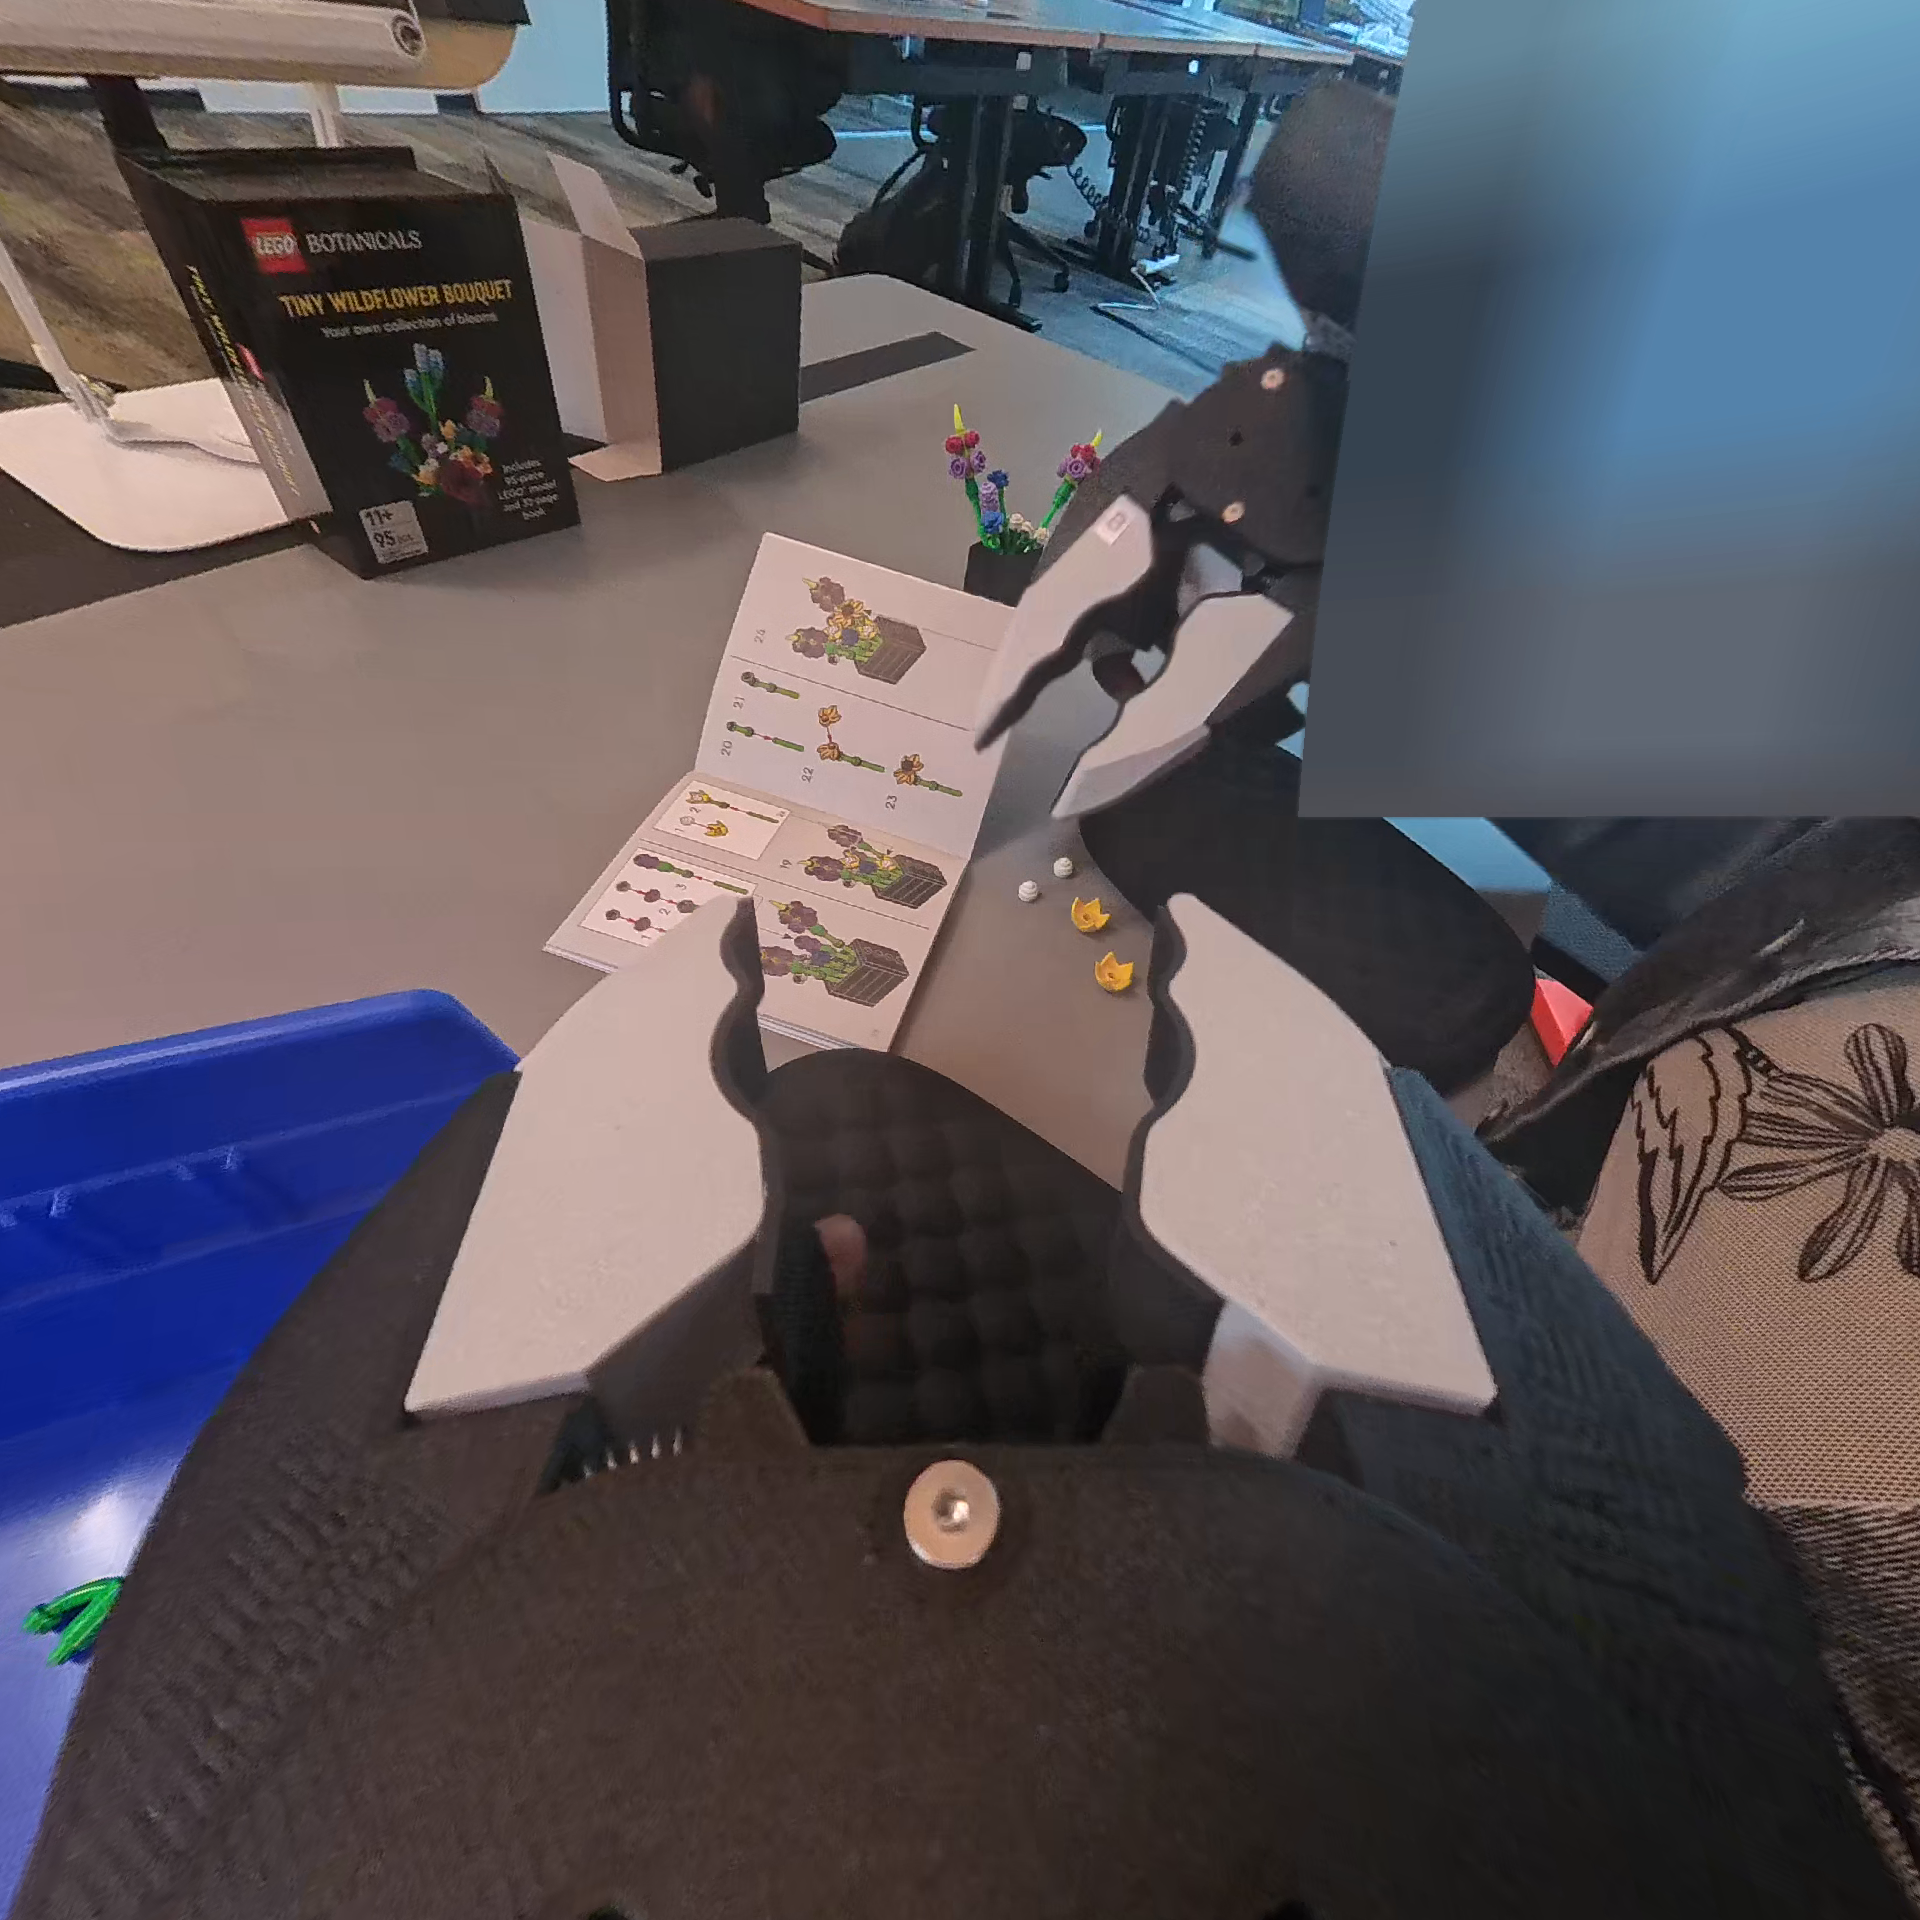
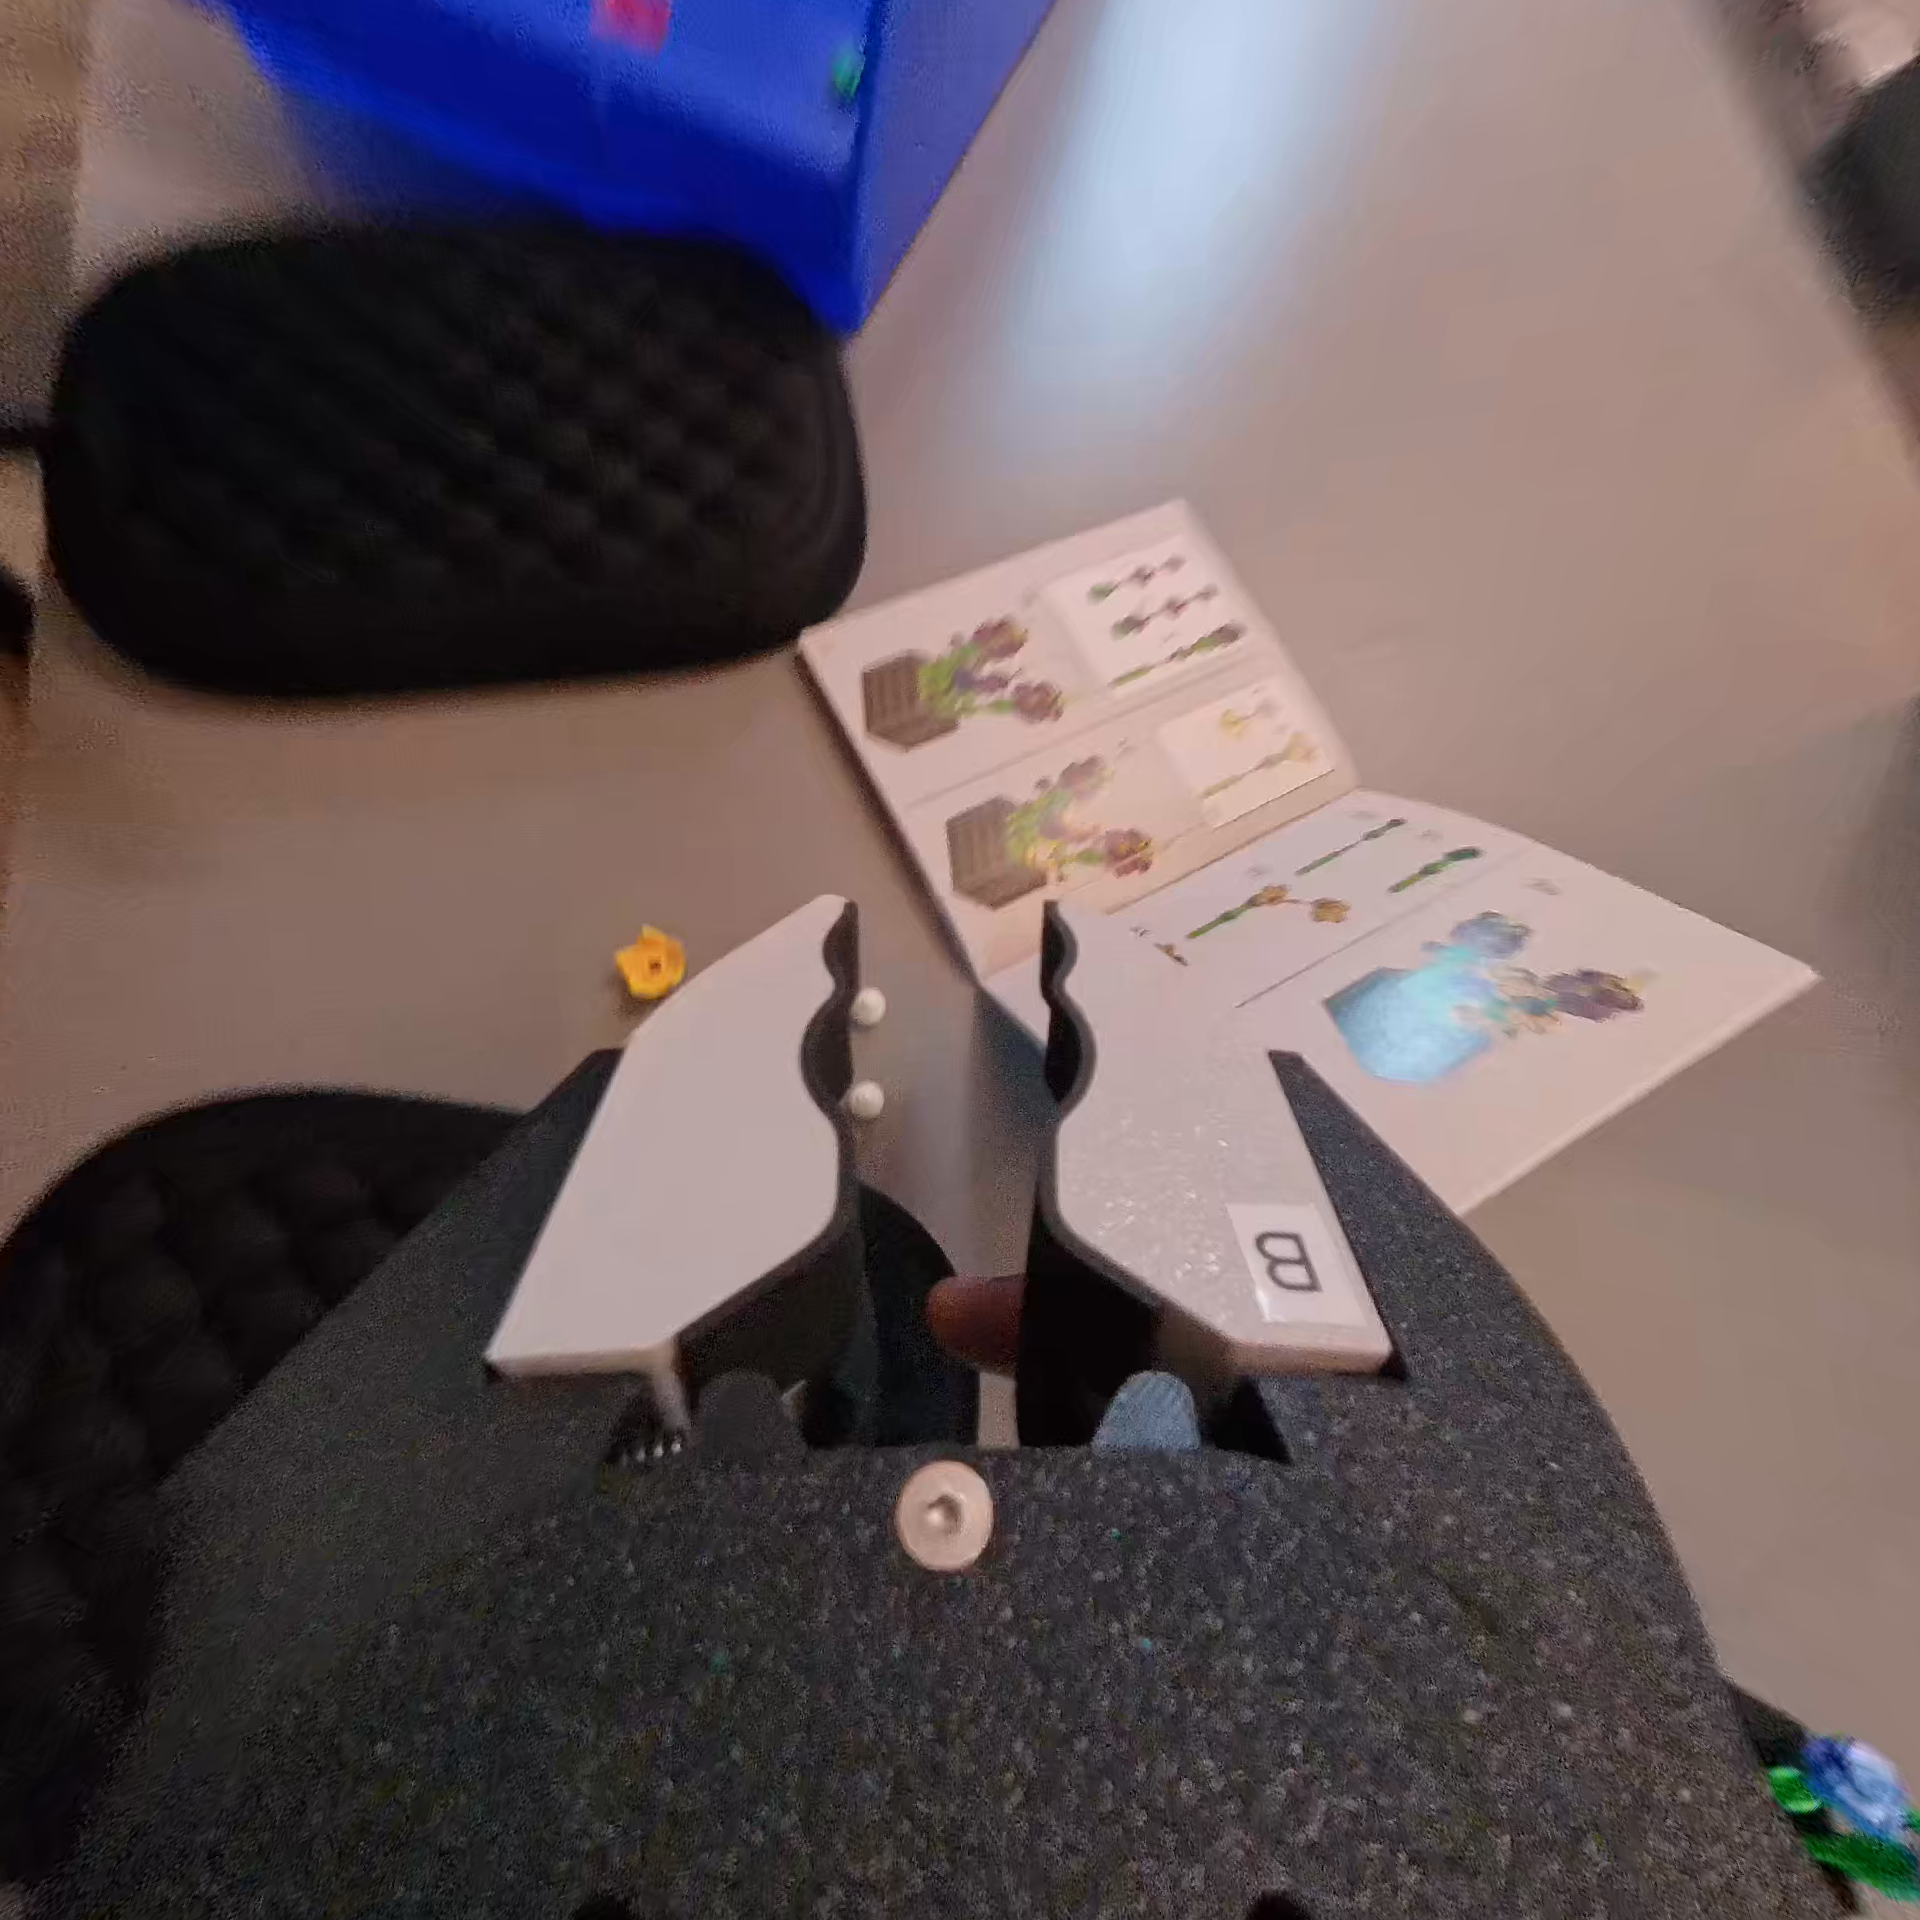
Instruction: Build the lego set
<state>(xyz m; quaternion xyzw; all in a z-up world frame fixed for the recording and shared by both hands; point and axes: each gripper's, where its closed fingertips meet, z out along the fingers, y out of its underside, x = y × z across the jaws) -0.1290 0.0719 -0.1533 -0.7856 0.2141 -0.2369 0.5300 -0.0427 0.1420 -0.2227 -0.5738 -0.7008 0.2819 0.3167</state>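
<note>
We hold the left claw (image 1: 951,909) wide apart and empty above the grey table (image 1: 312,748), over the near edge of the open instruction booklet (image 1: 831,727). Our right claw (image 2: 951,920) gapes narrowly, gripping nothing, just above two white studs (image 2: 868,1049). Two yellow flower pieces (image 1: 1101,940) lie beside the booklet; the partly built bouquet (image 1: 1008,499) stands behind it

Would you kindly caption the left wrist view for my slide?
Open left gripper hovers over the instruction booklet and two yellow flower pieces, right gripper opposite.
</note>
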